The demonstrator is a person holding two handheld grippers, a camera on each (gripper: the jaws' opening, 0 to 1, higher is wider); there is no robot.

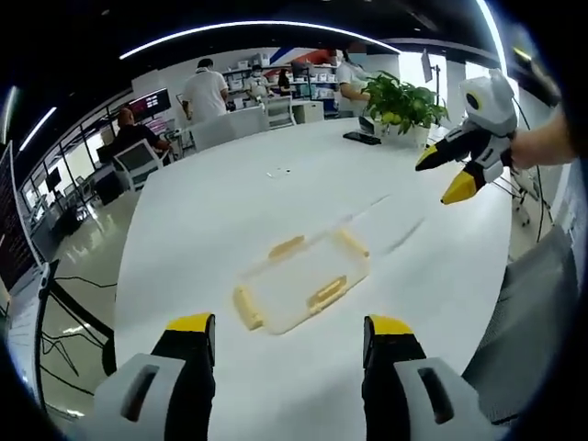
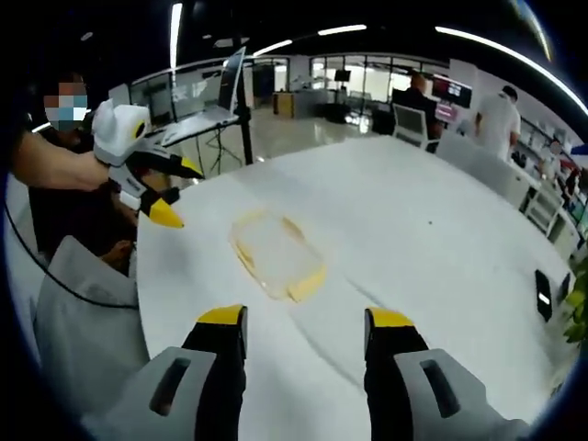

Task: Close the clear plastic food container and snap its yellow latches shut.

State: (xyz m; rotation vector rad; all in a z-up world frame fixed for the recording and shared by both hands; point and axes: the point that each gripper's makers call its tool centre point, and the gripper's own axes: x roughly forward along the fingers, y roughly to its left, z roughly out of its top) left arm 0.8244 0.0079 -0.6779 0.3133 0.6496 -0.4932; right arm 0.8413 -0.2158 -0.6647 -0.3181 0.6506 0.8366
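Hovering both tongs, left and right, spread and empty, short of the clear container lying mid-counter; lid seemingly on, yellow latches not visibly snapped.

The clear plastic food container with yellow latches lies flat on the white table.

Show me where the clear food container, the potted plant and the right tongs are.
clear food container (image 1: 303,280), left gripper view, middle of its lid.
potted plant (image 1: 401,99), left gripper view, its leaves.
right tongs (image 2: 305,338), right gripper view, midway between the two yellow tips.
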